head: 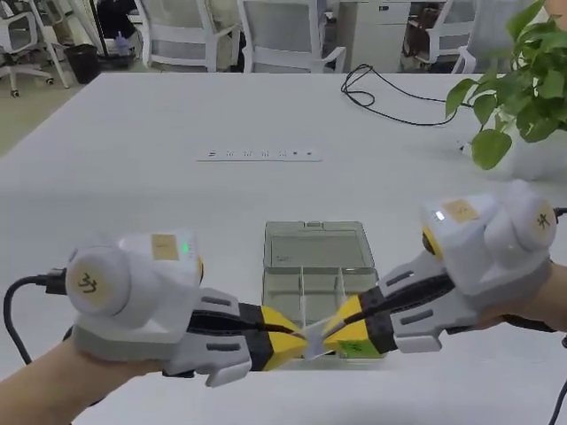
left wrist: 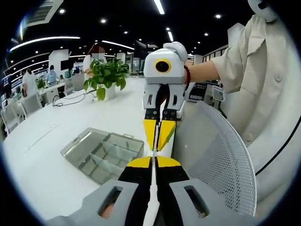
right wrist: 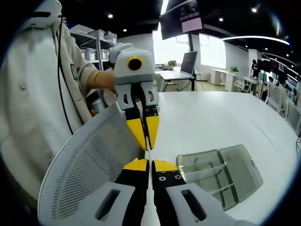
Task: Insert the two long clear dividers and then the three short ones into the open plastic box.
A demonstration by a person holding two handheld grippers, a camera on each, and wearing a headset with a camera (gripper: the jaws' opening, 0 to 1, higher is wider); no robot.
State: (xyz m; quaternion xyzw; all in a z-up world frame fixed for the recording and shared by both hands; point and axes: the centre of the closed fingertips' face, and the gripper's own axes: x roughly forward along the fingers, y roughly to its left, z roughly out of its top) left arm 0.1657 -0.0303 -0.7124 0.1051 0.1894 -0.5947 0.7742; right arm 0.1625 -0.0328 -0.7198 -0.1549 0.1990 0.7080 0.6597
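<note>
One tabletop (head: 133,124): white and wide; it carries the open box near its front edge.
One plastic box (head: 282,288): clear, with the lid (head: 314,241) laid back flat; some dividers already stand inside and make compartments.
Two claws: the left claw (head: 299,343) and the right claw (head: 330,338) meet tip to tip just before the box's near wall, each pressed together on one end of a clear divider.
One clear divider (head: 315,341): small, between both tips.
Handling: probably light, thin, stiff and slippery. Take it by the ends, squeeze gently and keep it upright for the slots.
</note>
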